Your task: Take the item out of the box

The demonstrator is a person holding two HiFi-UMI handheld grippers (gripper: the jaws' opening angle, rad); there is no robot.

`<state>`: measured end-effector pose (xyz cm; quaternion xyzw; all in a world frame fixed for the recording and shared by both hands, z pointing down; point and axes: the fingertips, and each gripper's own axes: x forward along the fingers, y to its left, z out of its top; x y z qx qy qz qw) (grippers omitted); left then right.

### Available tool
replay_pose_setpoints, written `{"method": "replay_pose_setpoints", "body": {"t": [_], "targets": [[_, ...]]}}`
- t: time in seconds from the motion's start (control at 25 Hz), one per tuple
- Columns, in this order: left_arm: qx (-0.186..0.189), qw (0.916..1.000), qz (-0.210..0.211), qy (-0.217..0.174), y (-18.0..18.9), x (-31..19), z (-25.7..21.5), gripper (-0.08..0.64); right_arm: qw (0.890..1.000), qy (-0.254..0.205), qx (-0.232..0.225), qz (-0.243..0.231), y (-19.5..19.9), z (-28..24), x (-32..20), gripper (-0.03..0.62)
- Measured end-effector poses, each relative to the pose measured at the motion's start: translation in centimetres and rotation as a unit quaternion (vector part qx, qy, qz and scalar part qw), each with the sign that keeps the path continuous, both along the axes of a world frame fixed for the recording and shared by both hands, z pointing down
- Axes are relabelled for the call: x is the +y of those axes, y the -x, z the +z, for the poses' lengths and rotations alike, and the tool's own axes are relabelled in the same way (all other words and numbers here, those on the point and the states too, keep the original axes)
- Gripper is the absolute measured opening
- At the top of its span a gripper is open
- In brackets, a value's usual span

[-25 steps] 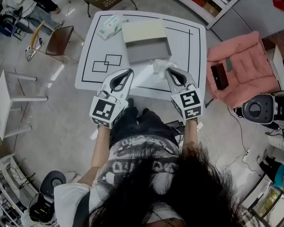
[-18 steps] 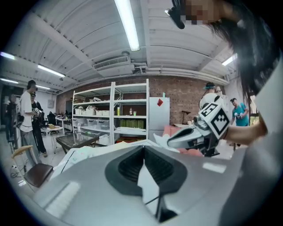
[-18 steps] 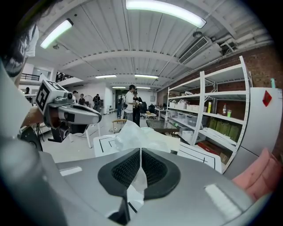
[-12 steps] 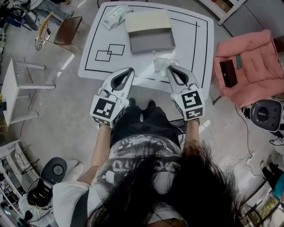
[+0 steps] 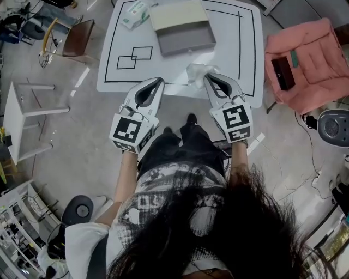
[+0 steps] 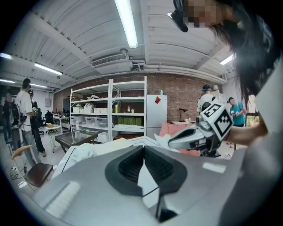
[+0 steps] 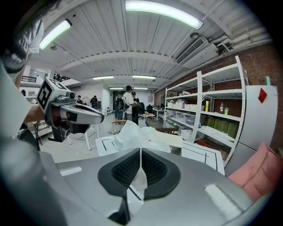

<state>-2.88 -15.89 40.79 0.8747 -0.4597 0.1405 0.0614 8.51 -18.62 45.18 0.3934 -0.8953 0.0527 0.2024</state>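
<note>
The open grey box (image 5: 185, 39), its cream lid (image 5: 177, 15) folded back, lies on the white table (image 5: 229, 54). My right gripper (image 5: 207, 78) is shut on a crumpled white wrapper (image 5: 197, 72) and holds it over the table's near edge, well clear of the box. In the right gripper view the thin white sheet (image 7: 132, 134) is pinched between the pads of my right gripper (image 7: 140, 152). My left gripper (image 5: 158, 82) hangs beside it at the same edge, jaws closed together with nothing between them (image 6: 143, 148).
A tissue packet (image 5: 134, 13) lies at the table's far left corner, beside black outlined squares (image 5: 133, 57). A pink cushion (image 5: 305, 60) sits to the right, a brown chair (image 5: 73, 46) and a white stand (image 5: 27, 120) to the left. Shelving (image 6: 110, 114) and people stand beyond the table.
Both grippers have drawn back from the box toward the table's near edge, the right one carrying the white wrapper. The jaws look unchanged.
</note>
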Motion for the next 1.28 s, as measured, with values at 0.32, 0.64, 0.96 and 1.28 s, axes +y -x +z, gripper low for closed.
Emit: {"method": "replay_pose_setpoints", "body": {"t": [0.32,0.64,0.96,1.28], "targets": [[0.007,0.9994,0.032,-0.013,3.9,4.1,-0.9,0.0,0.999,-0.005,-0.007,0.043,3.8,-1.1,4.6,0.017],[0.015,0.9979,0.059,-0.022,7.5,7.4,-1.2,0.0,0.997,-0.012,0.0,0.074,7.1,-2.0,8.3,0.017],[0.025,0.9959,0.08,-0.035,8.6,8.1,-2.2,0.0,0.995,-0.021,0.006,0.093,8.2,-3.0,9.4,0.017],[0.03,0.9943,0.096,-0.036,8.4,8.8,-2.3,0.0,0.995,-0.023,0.012,0.1,8.3,-3.4,9.9,0.017]]}}
